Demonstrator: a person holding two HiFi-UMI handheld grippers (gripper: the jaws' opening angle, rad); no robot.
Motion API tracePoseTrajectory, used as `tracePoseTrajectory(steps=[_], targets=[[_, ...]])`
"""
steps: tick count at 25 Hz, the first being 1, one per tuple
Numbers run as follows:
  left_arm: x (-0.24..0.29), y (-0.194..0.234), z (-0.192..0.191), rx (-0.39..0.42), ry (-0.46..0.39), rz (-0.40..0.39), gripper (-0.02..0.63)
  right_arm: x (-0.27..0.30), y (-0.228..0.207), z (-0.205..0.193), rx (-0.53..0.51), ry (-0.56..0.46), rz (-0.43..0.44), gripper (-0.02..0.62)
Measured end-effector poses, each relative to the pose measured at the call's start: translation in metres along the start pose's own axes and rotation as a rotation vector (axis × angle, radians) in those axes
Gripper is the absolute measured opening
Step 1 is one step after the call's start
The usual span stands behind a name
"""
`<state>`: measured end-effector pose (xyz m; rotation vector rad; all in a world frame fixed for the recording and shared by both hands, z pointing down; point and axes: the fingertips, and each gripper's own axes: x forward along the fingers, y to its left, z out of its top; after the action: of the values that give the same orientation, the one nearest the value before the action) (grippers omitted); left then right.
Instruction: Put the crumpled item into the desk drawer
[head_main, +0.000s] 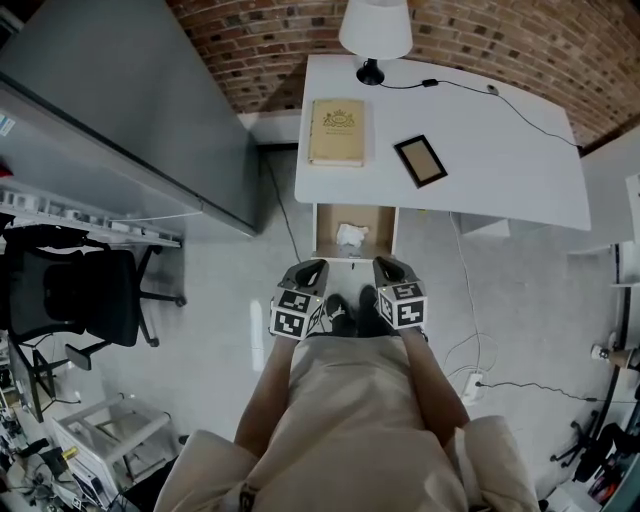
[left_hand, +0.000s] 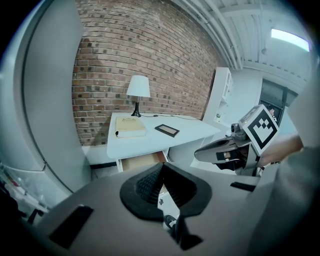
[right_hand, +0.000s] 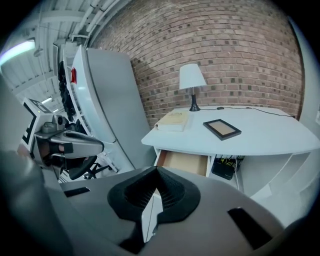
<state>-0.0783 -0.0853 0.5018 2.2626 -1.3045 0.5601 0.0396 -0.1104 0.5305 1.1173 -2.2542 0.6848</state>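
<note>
The crumpled item (head_main: 351, 236) is seen lying inside the open desk drawer (head_main: 328, 222), near its middle, just below the front edge of the white desk (head_main: 490, 150). Both grippers are held back by the person's waist, apart from the drawer. L gripper (head_main: 312, 268): jaws pressed together, nothing between. R gripper (head_main: 385, 266): likewise closed & empty. A book (head_main: 337, 131), frame (head_main: 421, 161) & lamp (head_main: 375, 30) are set on the desk.

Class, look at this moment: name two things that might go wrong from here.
The drawer stands open with the crumpled paper inside; a hard shove may bounce it out or jam it. The picture frame lies near the front edge of the desk, where the right gripper could knock it.
</note>
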Motion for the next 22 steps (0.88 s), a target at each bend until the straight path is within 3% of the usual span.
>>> tracePoseTrajectory(steps=[22], targets=[[0.001, -0.018, -0.005, 0.013, 0.005, -0.032, 0.015, -0.016, 0.006, -0.015, 0.012, 0.001, 0.005, 0.025]])
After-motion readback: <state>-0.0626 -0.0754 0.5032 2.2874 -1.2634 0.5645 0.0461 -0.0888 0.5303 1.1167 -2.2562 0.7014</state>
